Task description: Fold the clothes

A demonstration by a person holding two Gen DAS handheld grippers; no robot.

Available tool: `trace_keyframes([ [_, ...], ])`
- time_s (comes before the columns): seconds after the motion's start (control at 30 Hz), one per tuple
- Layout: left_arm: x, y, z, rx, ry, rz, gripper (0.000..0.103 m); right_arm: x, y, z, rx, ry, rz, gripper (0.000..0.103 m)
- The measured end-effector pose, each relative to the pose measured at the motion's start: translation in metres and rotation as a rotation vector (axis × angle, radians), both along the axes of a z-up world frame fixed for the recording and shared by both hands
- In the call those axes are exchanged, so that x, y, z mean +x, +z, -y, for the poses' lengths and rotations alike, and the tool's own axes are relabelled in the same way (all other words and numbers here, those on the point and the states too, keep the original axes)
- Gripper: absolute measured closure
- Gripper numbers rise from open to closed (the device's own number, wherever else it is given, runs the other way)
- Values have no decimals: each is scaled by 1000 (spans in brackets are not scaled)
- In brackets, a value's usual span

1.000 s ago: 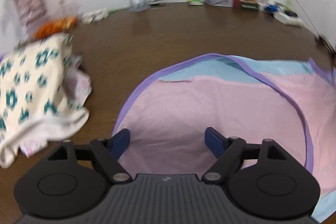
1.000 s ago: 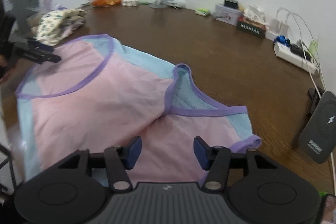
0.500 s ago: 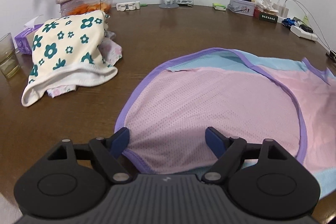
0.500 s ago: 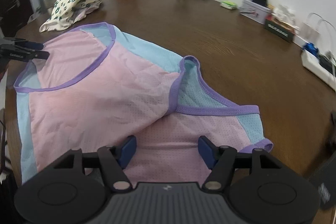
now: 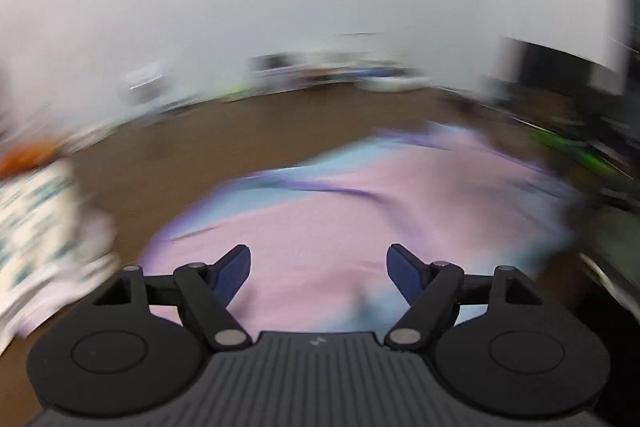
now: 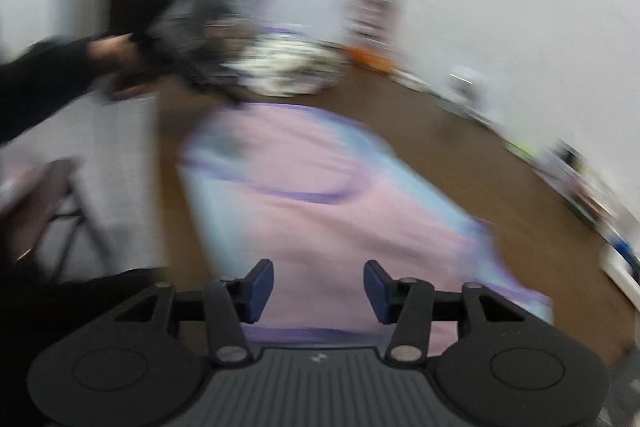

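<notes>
On the brown counter [image 5: 256, 131] the pink top [image 5: 328, 227] is lying spread flat, with pale blue side panels and purple binding at the openings, and you are holding both tools just above its near edge. Your left tool [image 5: 319, 269] is standing wide open, its jaws having just been closing a little, with fabric beneath them but nothing gripped. Your right tool [image 6: 319, 285] is standing about half open, jaws having just been closing too, and it is gripping nothing either; the purple hem [image 6: 312, 334] is running just under its fingers. Both views are blurring heavily, so fine creases are hard to read. The top is looking like thin, light, limp cloth that will be sagging and sliding when lifted, so you are likely better off pinching the bound edge, where the trim is thicker, with one tool toward each end. A floral garment [image 5: 36, 223] is sitting beside it on the left.
</notes>
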State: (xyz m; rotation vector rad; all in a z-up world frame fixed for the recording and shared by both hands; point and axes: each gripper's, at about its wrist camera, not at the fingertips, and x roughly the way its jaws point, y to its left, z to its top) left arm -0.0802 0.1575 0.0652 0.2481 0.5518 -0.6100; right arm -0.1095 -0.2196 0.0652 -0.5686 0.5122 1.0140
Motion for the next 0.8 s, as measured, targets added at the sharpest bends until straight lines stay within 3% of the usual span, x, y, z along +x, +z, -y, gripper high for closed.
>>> trace_keyframes([
  [0.03,-9,-5,9,29,-98,-5,27,-8,-8,-7,-26,35,10,60],
  [0.1,-17,-14,15,53,-189,-51,32,-6,-22,-12,-61,34,-14,67],
  [0.17,-16,-24,13,21,-219,-125,33,0,-33,-12,-77,13,-49,70],
  [0.23,-14,-32,15,43,-248,-159,47,8,-39,-4,-50,-12,-78,73],
  [0.3,-12,-36,15,66,-272,-151,77,13,-41,0,-21,-27,-111,78],
  [0.33,-10,-36,14,67,-277,-140,84,17,-42,1,-13,-33,-122,91],
  [0.4,-4,-35,10,68,-293,-160,96,20,-42,2,-18,-34,-123,97],
  [0.6,22,-16,1,107,-354,-147,100,40,-29,4,-23,-17,-130,99],
  [0.8,95,8,6,119,-391,-132,100,96,-10,3,-20,-27,-143,99],
])
